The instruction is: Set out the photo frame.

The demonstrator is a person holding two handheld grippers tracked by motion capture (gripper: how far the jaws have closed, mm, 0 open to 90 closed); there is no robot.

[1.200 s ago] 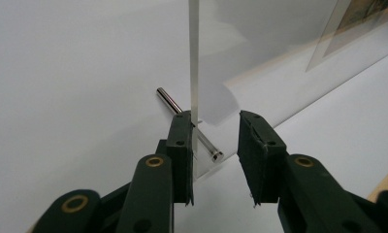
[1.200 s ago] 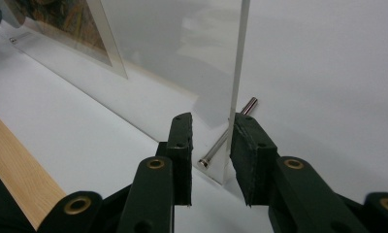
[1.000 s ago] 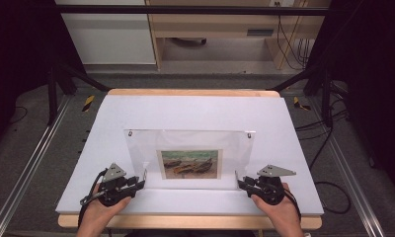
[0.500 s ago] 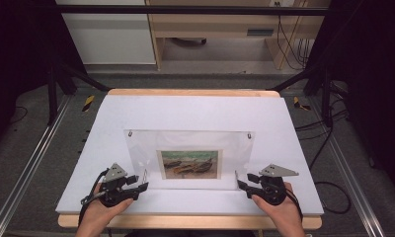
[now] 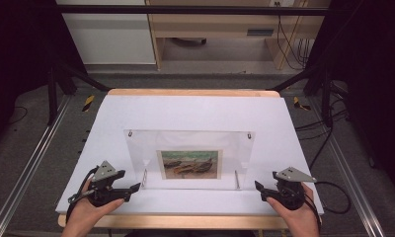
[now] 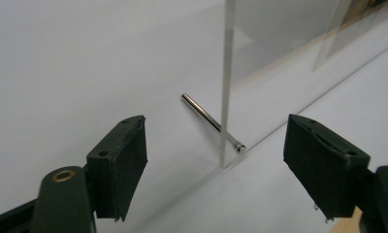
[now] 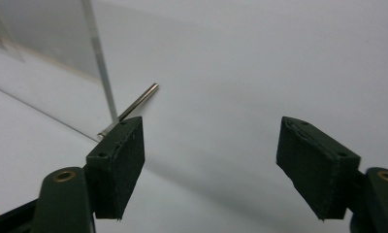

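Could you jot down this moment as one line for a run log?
left hand-held gripper: open, beside frame corner | right hand-held gripper: open, beside other corner | clear picture frame: upright, untouched | metal peg: through panel

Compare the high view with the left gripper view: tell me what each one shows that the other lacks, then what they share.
High view alone: the boat picture inside the clear acrylic frame, both hands with the left gripper and right gripper flanking the frame on the white table, plus the floor and furniture beyond.

Left gripper view alone: a close look at that gripper's black fingers, spread wide, and the frame's thin side edge between them, untouched.

Shared: the frame, its metal support pin, and the white surface.
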